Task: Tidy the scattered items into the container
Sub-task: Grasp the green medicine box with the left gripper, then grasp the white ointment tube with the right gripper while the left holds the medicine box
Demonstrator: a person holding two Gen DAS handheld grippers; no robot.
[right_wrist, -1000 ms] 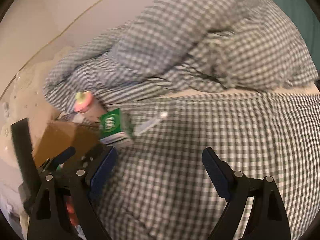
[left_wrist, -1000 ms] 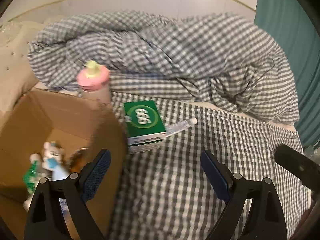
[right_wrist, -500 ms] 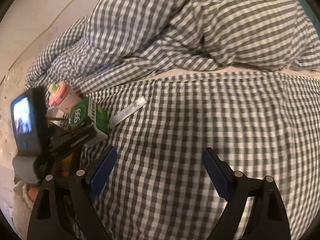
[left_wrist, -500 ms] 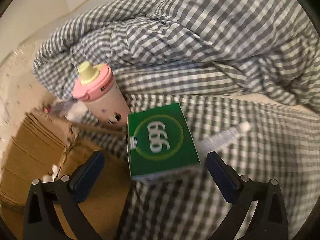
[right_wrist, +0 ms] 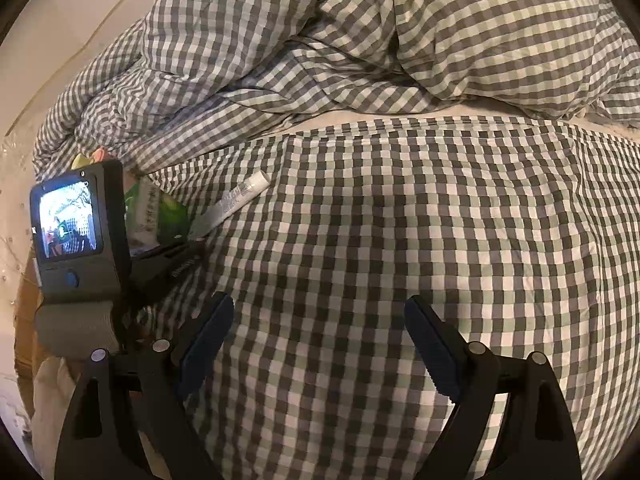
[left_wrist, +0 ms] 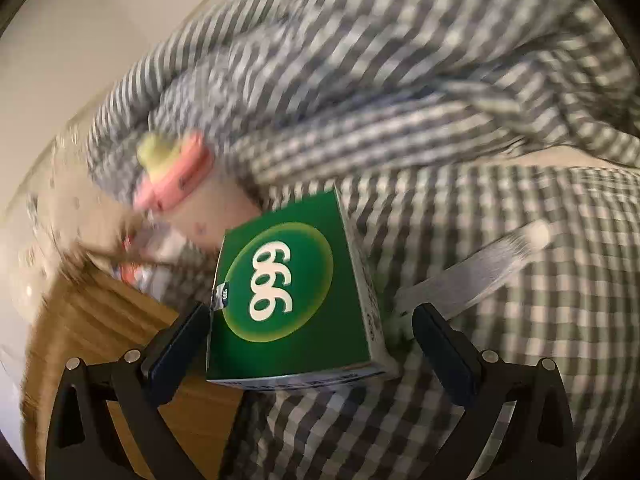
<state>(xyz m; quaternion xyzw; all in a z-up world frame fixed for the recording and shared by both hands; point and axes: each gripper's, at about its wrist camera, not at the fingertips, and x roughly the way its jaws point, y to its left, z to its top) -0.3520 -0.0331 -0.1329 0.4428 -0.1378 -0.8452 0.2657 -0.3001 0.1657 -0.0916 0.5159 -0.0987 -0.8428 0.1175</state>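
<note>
Jaws of the left gripper (left_wrist: 310, 344) stand wide on either side of one green cardboard box printed "999" (left_wrist: 290, 292), which lies on the grey-and-white checked bedsheet (right_wrist: 400, 240). One white tube (left_wrist: 476, 276) lies just right of it, one pink-lidded bottle (left_wrist: 180, 176) behind, one brown cardboard container (left_wrist: 108, 320) at left. The right gripper (right_wrist: 318, 344) hangs wide open, holding nothing, over bare sheet.
</note>
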